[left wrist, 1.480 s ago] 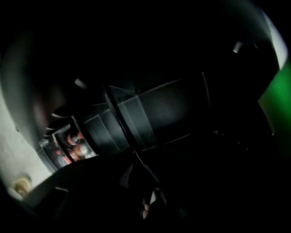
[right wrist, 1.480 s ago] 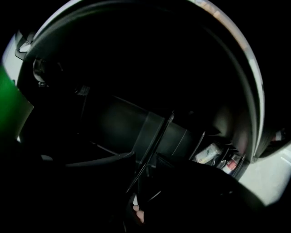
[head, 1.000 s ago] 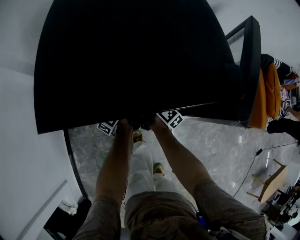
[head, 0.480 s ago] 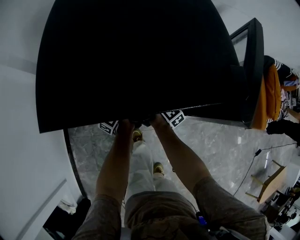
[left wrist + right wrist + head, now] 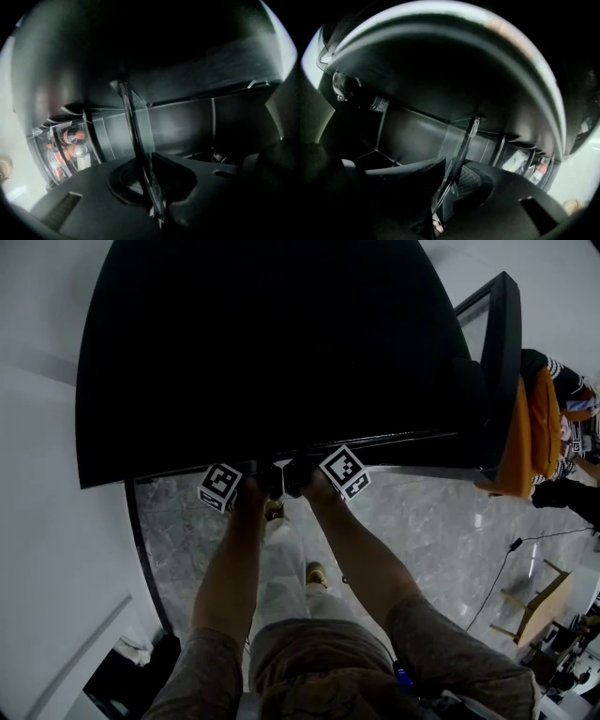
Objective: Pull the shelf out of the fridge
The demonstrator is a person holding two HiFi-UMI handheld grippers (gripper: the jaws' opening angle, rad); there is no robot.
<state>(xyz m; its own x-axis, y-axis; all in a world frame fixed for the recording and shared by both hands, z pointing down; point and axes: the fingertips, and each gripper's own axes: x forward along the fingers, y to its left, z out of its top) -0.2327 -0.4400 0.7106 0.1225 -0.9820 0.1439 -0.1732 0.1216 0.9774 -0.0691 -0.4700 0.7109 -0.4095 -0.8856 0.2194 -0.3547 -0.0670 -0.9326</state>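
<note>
Left claw and right claw are closing on the shelf edge; both have drawn nearer, emerging from under the fridge.

"Where did the fridge stand?"

"Right before the person, its door swung out on the right."

"And the shelf?"

"Inside the fridge. Its front edge lay between the closing jaws of 2 grippers, the left gripper beside the right gripper (bottles sat in racks off to the shelf's side)."
</note>
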